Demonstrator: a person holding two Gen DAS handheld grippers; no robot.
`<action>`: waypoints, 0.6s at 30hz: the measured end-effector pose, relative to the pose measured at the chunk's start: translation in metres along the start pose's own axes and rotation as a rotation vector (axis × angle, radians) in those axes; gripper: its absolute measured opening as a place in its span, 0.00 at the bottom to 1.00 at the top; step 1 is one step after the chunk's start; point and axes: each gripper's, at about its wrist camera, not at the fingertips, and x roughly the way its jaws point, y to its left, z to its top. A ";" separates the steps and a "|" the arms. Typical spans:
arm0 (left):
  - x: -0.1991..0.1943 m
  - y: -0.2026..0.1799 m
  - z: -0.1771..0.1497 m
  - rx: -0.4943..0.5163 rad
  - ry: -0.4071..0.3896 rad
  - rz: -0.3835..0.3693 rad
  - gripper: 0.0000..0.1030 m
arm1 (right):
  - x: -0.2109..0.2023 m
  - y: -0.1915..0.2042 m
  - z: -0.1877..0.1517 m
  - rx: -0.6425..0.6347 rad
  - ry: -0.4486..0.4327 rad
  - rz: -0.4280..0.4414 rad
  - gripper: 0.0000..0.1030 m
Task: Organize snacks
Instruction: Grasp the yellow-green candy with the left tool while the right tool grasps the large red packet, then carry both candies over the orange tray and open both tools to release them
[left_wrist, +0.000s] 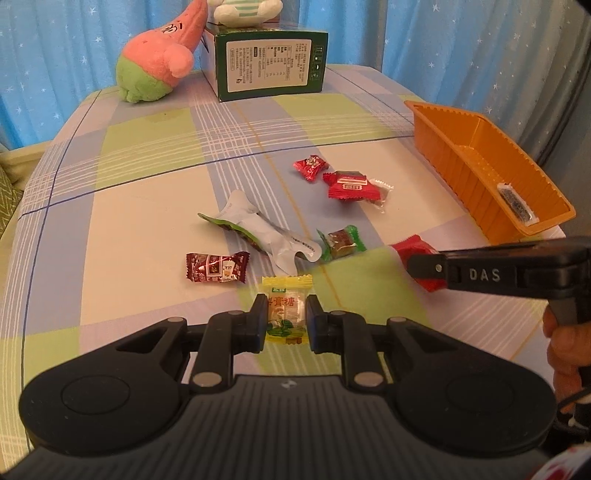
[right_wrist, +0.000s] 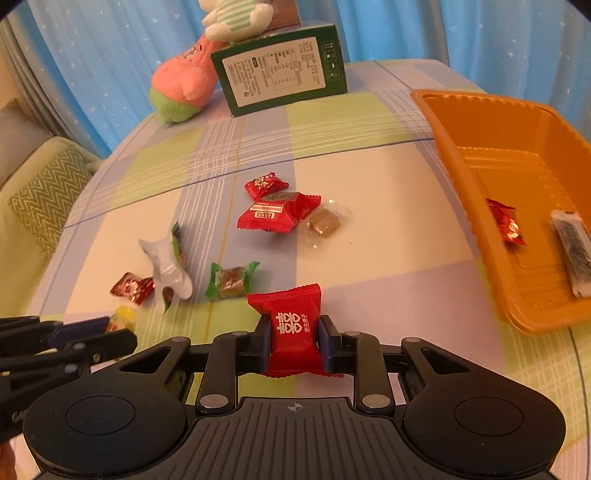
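My left gripper (left_wrist: 287, 321) is shut on a yellow candy (left_wrist: 286, 310) just above the checked cloth. My right gripper (right_wrist: 293, 336) is shut on a red candy packet (right_wrist: 291, 328); from the left wrist view it shows at the right (left_wrist: 417, 258). Loose snacks lie between them: a dark red candy (left_wrist: 216, 267), a white and green pouch (left_wrist: 258, 232), a green candy (left_wrist: 341, 242), a red packet (left_wrist: 351, 186), a small red candy (left_wrist: 311, 167) and a clear-wrapped brown cube (right_wrist: 323, 221). The orange tray (right_wrist: 461, 173) at the right holds a red candy (right_wrist: 508, 223) and a dark bar (right_wrist: 572, 254).
A green box (left_wrist: 269, 66) stands at the back of the table with a white plush (left_wrist: 243, 11) on it. A pink and green plush (left_wrist: 159, 62) leans beside it. Blue curtains hang behind. A patterned cushion (right_wrist: 48, 195) lies off the table's left edge.
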 end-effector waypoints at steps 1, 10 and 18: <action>-0.003 -0.002 0.000 -0.006 -0.004 0.002 0.18 | -0.006 -0.001 -0.002 0.006 -0.004 0.003 0.25; -0.039 -0.030 -0.005 -0.058 -0.042 0.007 0.18 | -0.063 -0.013 -0.014 0.050 -0.059 0.016 0.25; -0.065 -0.058 -0.011 -0.087 -0.075 0.006 0.18 | -0.104 -0.027 -0.023 0.072 -0.099 0.014 0.25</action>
